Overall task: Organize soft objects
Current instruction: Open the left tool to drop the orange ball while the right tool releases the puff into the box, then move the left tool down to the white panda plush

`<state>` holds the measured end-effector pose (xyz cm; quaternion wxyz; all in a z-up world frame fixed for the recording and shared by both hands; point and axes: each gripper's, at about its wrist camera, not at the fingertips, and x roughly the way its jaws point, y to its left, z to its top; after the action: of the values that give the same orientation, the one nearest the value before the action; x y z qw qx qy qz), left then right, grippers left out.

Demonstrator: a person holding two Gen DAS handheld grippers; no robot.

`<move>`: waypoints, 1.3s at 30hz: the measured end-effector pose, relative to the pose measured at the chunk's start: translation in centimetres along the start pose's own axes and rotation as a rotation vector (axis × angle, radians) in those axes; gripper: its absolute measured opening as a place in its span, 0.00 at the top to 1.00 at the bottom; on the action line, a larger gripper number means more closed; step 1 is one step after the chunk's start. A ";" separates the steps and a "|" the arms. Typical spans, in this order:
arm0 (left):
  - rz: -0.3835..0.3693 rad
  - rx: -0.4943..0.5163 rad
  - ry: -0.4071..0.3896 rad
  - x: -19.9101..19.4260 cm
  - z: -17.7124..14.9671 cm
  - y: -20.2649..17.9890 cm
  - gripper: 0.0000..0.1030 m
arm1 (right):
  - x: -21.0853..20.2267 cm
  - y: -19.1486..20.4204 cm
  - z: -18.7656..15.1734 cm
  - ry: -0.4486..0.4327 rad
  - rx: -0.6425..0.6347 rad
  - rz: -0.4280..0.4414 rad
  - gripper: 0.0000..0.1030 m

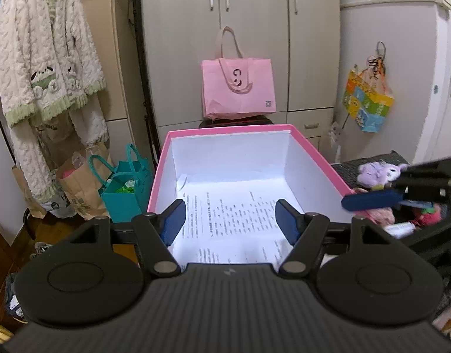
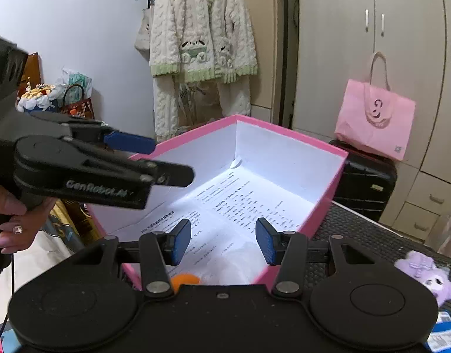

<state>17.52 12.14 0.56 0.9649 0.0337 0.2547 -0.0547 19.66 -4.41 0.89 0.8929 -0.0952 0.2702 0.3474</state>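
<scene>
**Asker:** Pink cardboard fills both views — what is it, and where does it sit against the fingers?

**Describer:** It is a pink box (image 1: 319, 158) with white inner walls, lined with printed paper sheets (image 1: 234, 214). Starting at the left: the left gripper (image 1: 230, 219) hangs just over the box's near edge, its blue pads spread wide with nothing between them; only the paper lining shows in the gap. The box interior lies straight ahead of those fingers, likely because it is the place where the soft things are to be gathered.

**Asker:** And further right?

**Describer:** The right gripper (image 2: 224, 241) is also poised over the near rim, fingers parted wide and holding nothing. Just below its fingers, inside the box, lie something pale and fluffy and a small orange object (image 2: 185, 280), both mostly hidden by the gripper body, so I cannot name them. Seen from the left wrist, the right gripper's blue fingertip (image 1: 372, 199) reaches in from beyond the left gripper's right finger.

**Asker:** Where are the soft objects?

**Describer:** A purple plush toy (image 2: 431, 279) lies on the dark mat (image 2: 366, 235), outside the box, to the right of the right gripper's right finger. The left view shows it beside pinkish and red soft items (image 1: 428, 216), blurred. My judgement: open fingers over the box suit reaching right for the next toy.
</scene>
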 end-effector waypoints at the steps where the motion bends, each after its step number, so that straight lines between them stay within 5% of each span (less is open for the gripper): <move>1: -0.004 0.006 -0.001 -0.5 -0.1 -0.1 0.34 | -0.6 0.1 0.0 -0.004 0.000 -0.001 0.47; 14: -0.045 0.091 -0.060 -6.7 -0.6 -2.5 0.20 | -7.3 1.0 -0.3 -0.068 0.029 0.020 0.37; 25: -0.126 0.119 -0.028 -10.2 -0.9 -3.1 0.16 | -12.0 1.1 -1.1 -0.093 0.035 0.037 0.29; 39: -0.243 0.196 0.013 -10.9 -3.8 -7.2 0.13 | -17.1 -0.1 -7.2 -0.078 0.043 -0.057 0.25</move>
<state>5.33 6.30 2.36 0.9416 0.0969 0.2566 -0.1954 6.21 -16.77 4.28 0.9141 -0.0699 0.2399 0.3193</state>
